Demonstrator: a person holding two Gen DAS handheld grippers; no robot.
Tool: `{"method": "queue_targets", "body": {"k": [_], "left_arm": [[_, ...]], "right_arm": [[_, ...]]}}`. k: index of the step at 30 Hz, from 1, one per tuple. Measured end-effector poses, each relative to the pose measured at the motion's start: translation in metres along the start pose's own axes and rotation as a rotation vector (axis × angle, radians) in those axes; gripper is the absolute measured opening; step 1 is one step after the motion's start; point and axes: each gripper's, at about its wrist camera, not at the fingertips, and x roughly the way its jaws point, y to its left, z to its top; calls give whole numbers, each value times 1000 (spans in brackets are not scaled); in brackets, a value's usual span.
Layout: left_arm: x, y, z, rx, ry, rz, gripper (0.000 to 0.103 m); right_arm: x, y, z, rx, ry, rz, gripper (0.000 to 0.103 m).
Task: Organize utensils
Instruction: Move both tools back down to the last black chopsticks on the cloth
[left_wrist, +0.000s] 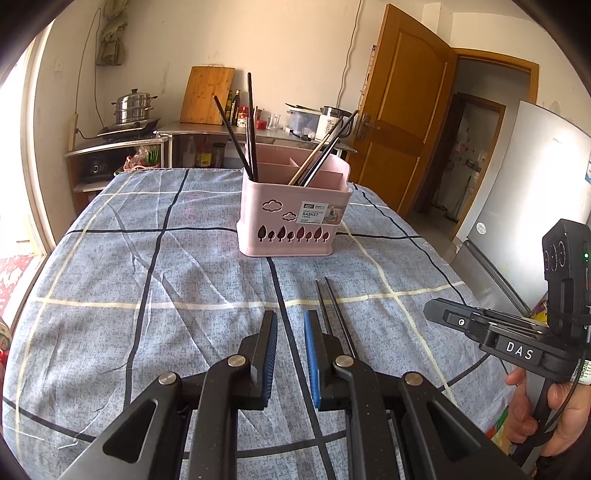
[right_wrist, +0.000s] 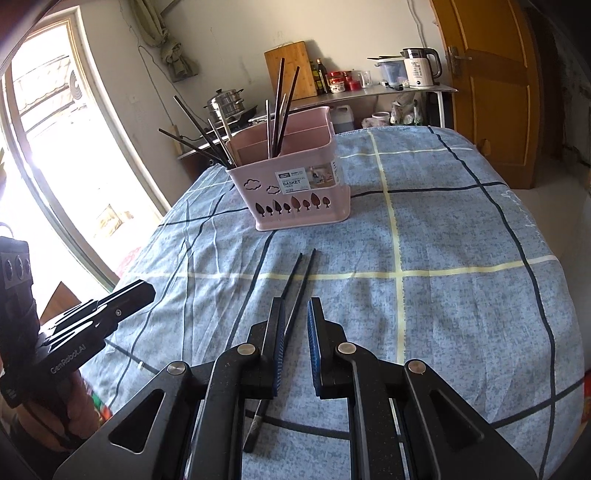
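A pink utensil basket (left_wrist: 291, 218) stands on the checked cloth, with several chopsticks upright in its compartments; it also shows in the right wrist view (right_wrist: 303, 192). A pair of black chopsticks (left_wrist: 334, 310) lies flat on the cloth in front of the basket, and it shows in the right wrist view (right_wrist: 295, 295). My left gripper (left_wrist: 290, 325) is open and empty, just left of that pair. My right gripper (right_wrist: 297, 314) is open and hovers over the pair, one chopstick running between its fingers. The right gripper shows at the left wrist view's right edge (left_wrist: 461, 321).
The blue checked cloth (left_wrist: 147, 295) covers the whole table. Behind stand a steel counter (left_wrist: 221, 129) with a steamer pot (left_wrist: 133, 107), bottles, a cutting board and a kettle (right_wrist: 419, 68). A wooden door (left_wrist: 399, 122) and a fridge (left_wrist: 535, 206) are at right.
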Motion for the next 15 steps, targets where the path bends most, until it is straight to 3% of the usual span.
{"method": "queue_targets", "body": {"k": [15], "left_arm": [[23, 19, -11, -43, 48, 7, 14]], "right_arm": [[56, 6, -9, -19, 110, -20, 13]]}}
